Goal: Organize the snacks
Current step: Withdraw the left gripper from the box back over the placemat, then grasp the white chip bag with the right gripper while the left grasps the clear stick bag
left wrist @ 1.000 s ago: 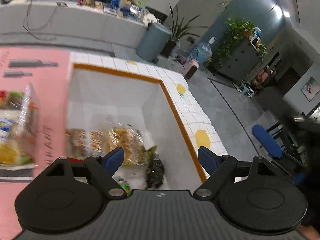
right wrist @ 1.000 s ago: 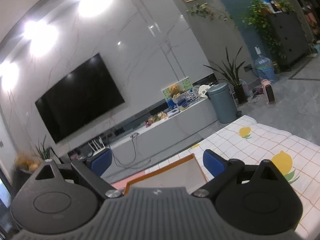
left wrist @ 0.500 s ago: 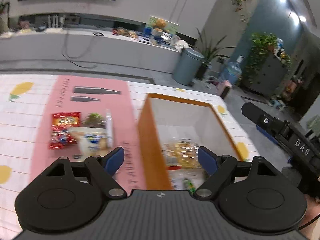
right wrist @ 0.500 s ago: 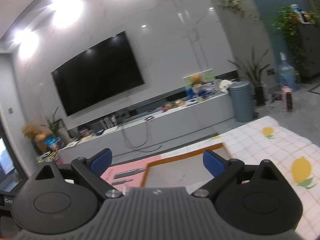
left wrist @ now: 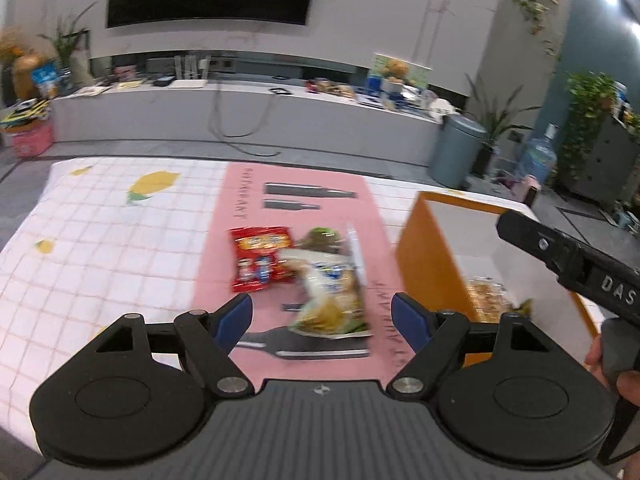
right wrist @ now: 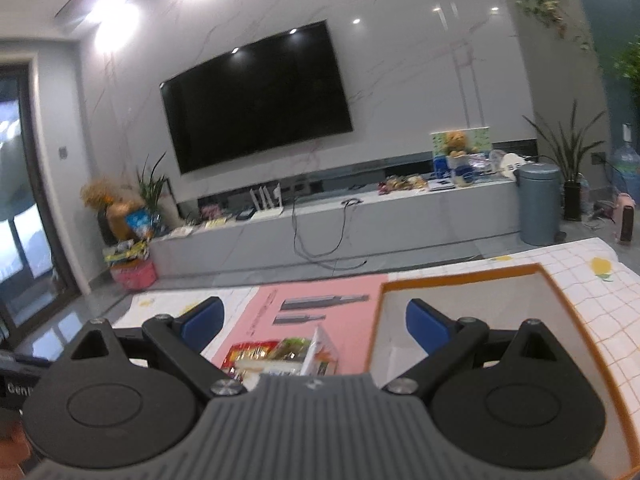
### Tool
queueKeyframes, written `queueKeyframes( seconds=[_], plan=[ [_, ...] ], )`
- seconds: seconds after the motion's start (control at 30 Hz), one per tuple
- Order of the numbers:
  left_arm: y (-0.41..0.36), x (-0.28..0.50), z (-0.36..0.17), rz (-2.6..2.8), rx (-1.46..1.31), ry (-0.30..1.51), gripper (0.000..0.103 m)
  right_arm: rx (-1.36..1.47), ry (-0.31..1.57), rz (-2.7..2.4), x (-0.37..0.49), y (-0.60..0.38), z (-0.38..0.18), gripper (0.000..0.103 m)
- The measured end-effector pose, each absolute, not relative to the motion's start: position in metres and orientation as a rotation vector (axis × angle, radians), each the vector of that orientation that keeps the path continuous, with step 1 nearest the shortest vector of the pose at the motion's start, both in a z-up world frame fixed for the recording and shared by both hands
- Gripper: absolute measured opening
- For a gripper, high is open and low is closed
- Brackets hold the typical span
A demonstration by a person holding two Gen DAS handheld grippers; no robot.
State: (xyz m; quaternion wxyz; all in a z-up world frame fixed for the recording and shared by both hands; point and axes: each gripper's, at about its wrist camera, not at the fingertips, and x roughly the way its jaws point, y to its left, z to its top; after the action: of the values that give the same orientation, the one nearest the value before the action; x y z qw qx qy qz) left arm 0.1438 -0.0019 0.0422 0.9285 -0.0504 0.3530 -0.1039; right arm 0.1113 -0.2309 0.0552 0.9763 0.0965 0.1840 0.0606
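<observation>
Motion blur is seen over the snack pile; print on the packets cannot be read. The box interior is partly cut off by its near orange wall in the left wrist view, and only a blurred packet in the box (left wrist: 486, 296) is made out there. In the right wrist view the pile is mostly hidden behind the gripper body, and the box floor is not seen.

The red snack packet (left wrist: 259, 258) is laid on the pink mat (left wrist: 240, 264), at about 11 o'clock from the left gripper (left wrist: 322, 318). The pale snack bag (left wrist: 332, 294) is laid beside it, touching or overlapping, at 12 o'clock just ahead of the blue pads. A dark green packet (left wrist: 322, 238) is glimpsed behind both. The orange-rimmed box (left wrist: 426, 264) is stood at 2 o'clock, on the checked tablecloth (left wrist: 100, 248). Part of the right gripper's body is seen over the box at 3 o'clock, held by a hand (left wrist: 612, 368) at the frame edge.

The left gripper's jaws are spread wide; nothing is pinched or touched, the pads being held above the mat. The right gripper (right wrist: 314, 324) is likewise spread, with nothing between its pads; the box rim (right wrist: 460, 274) is seen at 1 o'clock from it and the pile (right wrist: 276, 354) at 6 o'clock, below.
</observation>
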Motion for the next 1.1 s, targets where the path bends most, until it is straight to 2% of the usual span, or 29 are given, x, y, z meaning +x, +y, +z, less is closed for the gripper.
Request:
queueKeyframes(
  seconds=[0.3,0.6,0.67,0.8,0.87,0.93,1.1],
  plan=[
    [0.063,0.156,0.009,-0.089,-0.191,0.778,0.091,0.137,0.467,0.139,0.134,-0.198,0.030,0.096],
    [0.083,0.180,-0.024,-0.050,-0.129,0.842,0.090,0.199,0.623,0.219,0.165,-0.162,-0.015,0.095],
    [0.081,0.186,-0.027,-0.051,-0.119,0.856,0.090,0.210,0.649,0.215,0.174,-0.154,-0.026,0.080],
    [0.080,0.187,-0.027,-0.054,-0.135,0.870,0.090,0.173,0.669,0.171,0.191,-0.137,-0.046,0.070],
    [0.082,0.188,-0.028,-0.061,-0.149,0.879,0.090,0.120,0.663,0.131,0.197,-0.128,-0.054,0.060],
    [0.084,0.188,-0.030,-0.058,-0.152,0.888,0.090,0.059,0.652,0.108,0.201,-0.117,-0.059,0.054],
    [0.091,0.191,-0.034,-0.037,-0.166,0.908,0.090,-0.072,0.645,0.092,0.211,-0.098,-0.069,0.043]
  ],
)
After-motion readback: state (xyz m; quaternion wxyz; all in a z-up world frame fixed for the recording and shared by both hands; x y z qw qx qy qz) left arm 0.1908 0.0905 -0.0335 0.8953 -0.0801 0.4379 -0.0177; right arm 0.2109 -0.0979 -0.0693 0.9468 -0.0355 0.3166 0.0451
